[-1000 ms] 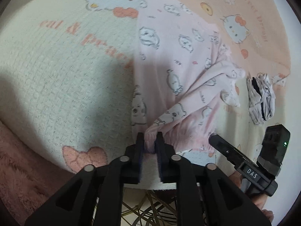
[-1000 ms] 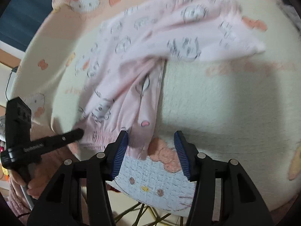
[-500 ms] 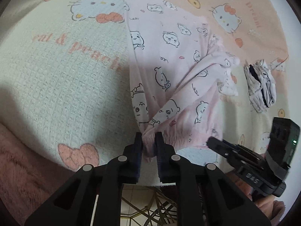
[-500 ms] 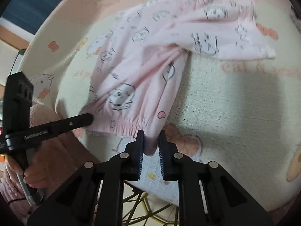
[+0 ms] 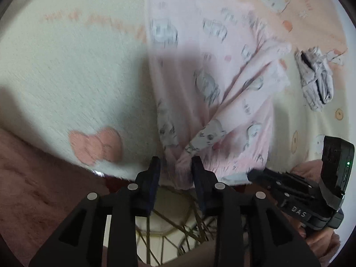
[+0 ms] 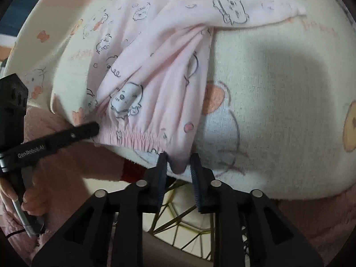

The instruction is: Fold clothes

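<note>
A cream and peach cartoon-print blanket (image 5: 66, 77) covers the table, its near edge hanging over the side. On it lies the pink printed garment (image 6: 155, 66), spread away from me with its gathered elastic hem (image 6: 133, 136) at the near edge of the blanket and one sleeve folded across the body. A small grey and white folded bundle (image 5: 316, 82) rests on the blanket well apart from the garment, to its right in the left wrist view. My left tool (image 5: 175, 169) sits at the left hem corner; its jaws are opening, with the fabric between them and gaps visible on both sides. My right tool (image 6: 179, 165) sits at the right hem corner; its jaws are likewise opening, with the hem corner loose between them.
</note>
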Demonstrator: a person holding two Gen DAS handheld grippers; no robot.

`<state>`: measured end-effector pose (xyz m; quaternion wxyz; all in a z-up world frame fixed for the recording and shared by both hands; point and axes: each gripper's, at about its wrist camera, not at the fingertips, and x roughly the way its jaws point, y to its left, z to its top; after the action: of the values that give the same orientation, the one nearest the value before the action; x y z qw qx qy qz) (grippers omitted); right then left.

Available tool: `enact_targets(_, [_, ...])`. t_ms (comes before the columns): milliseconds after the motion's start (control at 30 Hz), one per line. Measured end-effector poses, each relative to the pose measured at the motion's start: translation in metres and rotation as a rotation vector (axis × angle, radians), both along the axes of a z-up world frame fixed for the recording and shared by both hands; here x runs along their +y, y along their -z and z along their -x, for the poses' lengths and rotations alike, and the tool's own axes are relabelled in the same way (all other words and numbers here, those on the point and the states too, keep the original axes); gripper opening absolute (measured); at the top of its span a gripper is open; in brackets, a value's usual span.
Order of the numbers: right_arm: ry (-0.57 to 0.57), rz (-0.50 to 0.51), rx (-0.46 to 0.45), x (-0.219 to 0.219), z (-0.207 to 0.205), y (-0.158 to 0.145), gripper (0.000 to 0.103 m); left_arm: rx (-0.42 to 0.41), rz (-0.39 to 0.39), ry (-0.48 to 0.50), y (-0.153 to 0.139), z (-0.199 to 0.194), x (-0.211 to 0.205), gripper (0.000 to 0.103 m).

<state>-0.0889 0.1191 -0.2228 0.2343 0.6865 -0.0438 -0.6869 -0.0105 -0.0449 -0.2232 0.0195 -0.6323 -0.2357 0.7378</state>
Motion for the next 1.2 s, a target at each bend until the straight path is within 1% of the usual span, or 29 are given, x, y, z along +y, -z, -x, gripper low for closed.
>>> enact_targets(33, [0.003, -0.001, 0.047, 0.0, 0.0, -0.009, 0.028, 0.037, 0.009, -0.001, -0.007, -0.002, -0.002, 0.031])
enact_targets(100, [0.009, -0.001, 0.142, 0.0, 0.002, -0.026, 0.03, 0.088, 0.002, 0.017, -0.017, -0.001, -0.002, 0.031])
enact_targets(133, [0.005, 0.016, 0.188, -0.003, 0.004, -0.032, 0.03, 0.111, -0.002, 0.027, -0.021, 0.0, -0.001, 0.031])
enact_targets(200, [-0.005, 0.045, 0.275, -0.01, 0.008, -0.042, 0.03, 0.103, -0.033, 0.065, -0.016, 0.006, 0.006, 0.031])
enact_targets(233, [-0.022, 0.028, 0.284, -0.017, 0.011, -0.037, 0.03, 0.087, -0.036, 0.078, -0.011, 0.006, 0.005, 0.031])
enact_targets(267, [-0.039, 0.004, 0.288, -0.024, 0.014, -0.031, 0.03, 0.058, 0.007, 0.081, -0.006, 0.008, 0.006, 0.031])
enact_targets(333, [-0.064, -0.092, 0.231, -0.022, 0.016, -0.01, 0.03, 0.0, 0.087, 0.084, 0.005, 0.01, 0.008, 0.031])
enact_targets(367, [-0.053, -0.109, 0.208, -0.021, 0.017, -0.003, 0.03, -0.025, 0.073, 0.067, 0.01, 0.009, 0.003, 0.031])
enact_targets(400, [-0.029, -0.087, 0.208, -0.016, 0.018, -0.006, 0.032, -0.026, 0.062, 0.055, 0.009, 0.008, 0.0, 0.033])
enact_targets(433, [-0.006, -0.093, 0.201, -0.01, 0.02, -0.008, 0.035, -0.025, 0.052, 0.044, 0.007, 0.006, -0.004, 0.033])
enact_targets(533, [0.079, -0.078, 0.207, 0.008, 0.023, -0.017, 0.035, 0.003, 0.064, 0.044, -0.001, 0.004, -0.006, 0.033])
enact_targets(600, [0.137, -0.064, 0.218, 0.018, 0.029, -0.024, 0.035, 0.045, 0.081, 0.059, -0.012, 0.001, 0.002, 0.033])
enact_targets(667, [0.205, -0.04, 0.229, 0.031, 0.039, -0.033, 0.035, 0.103, 0.108, 0.1, -0.027, 0.007, 0.011, 0.033])
enact_targets(733, [0.253, -0.036, 0.247, 0.041, 0.053, -0.043, 0.037, 0.157, 0.141, 0.149, -0.039, 0.016, 0.021, 0.033])
enact_targets(767, [0.263, -0.048, 0.26, 0.045, 0.062, -0.047, 0.037, 0.183, 0.156, 0.173, -0.046, 0.021, 0.026, 0.033])
enact_targets(833, [0.281, -0.082, 0.287, 0.058, 0.079, -0.053, 0.037, 0.22, 0.155, 0.223, -0.055, 0.042, 0.04, 0.033])
enact_targets(867, [0.289, -0.102, 0.301, 0.07, 0.087, -0.055, 0.037, 0.237, 0.152, 0.247, -0.059, 0.053, 0.047, 0.033])
enact_targets(900, [0.301, -0.116, 0.311, 0.091, 0.09, -0.058, 0.037, 0.257, 0.153, 0.273, -0.063, 0.068, 0.06, 0.033])
enact_targets(967, [0.346, -0.144, 0.327, 0.103, 0.108, -0.052, 0.037, 0.294, 0.157, 0.325, -0.062, 0.096, 0.094, 0.033])
enact_targets(1067, [0.431, -0.166, 0.324, 0.129, 0.12, -0.036, 0.037, 0.311, 0.16, 0.399, -0.059, 0.125, 0.133, 0.033])
enact_targets(1133, [0.507, -0.133, 0.259, 0.155, 0.118, -0.021, 0.037, 0.313, 0.172, 0.44, -0.055, 0.145, 0.158, 0.033])
enact_targets(1200, [0.577, -0.085, 0.191, 0.169, 0.121, -0.009, 0.037, 0.318, 0.189, 0.482, -0.046, 0.157, 0.186, 0.033])
